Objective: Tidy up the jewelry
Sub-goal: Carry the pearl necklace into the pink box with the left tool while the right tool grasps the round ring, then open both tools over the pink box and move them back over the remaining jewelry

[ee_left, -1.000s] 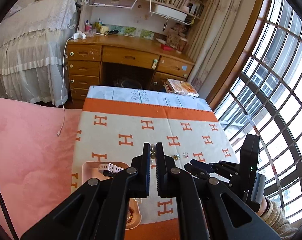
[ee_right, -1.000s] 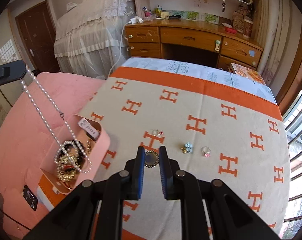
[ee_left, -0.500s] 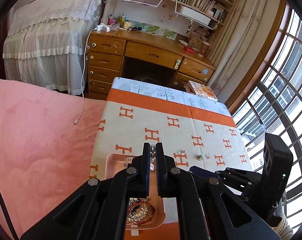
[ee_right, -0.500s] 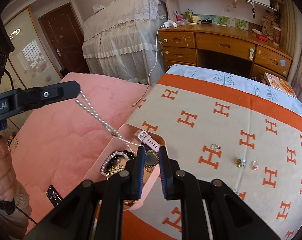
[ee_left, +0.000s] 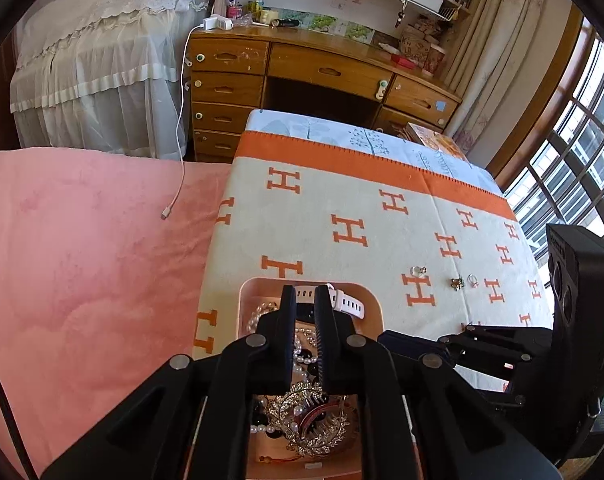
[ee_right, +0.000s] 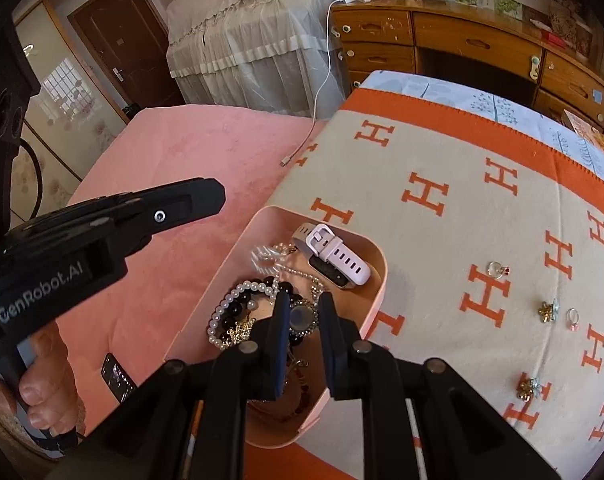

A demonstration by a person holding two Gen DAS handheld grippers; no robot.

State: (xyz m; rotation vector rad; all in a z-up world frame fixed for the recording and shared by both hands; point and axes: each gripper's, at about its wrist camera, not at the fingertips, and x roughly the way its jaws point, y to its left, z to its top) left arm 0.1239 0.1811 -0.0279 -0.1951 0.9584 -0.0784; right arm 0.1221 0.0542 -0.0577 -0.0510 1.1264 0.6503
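Both grippers now over tray (ee_right: 377,276); pearl necklace (ee_right: 238,296) released.

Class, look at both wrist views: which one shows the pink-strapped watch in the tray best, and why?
The right wrist view. There the watch lies unobstructed in the pink tray, strap, buckle and case all visible. In the left wrist view the left gripper covers its middle, leaving only the strap showing.

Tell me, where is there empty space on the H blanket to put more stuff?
The blanket is bare between the pink tray and the orange stripe. It is crowded inside the tray and dotted with rings and charms near the right edge.
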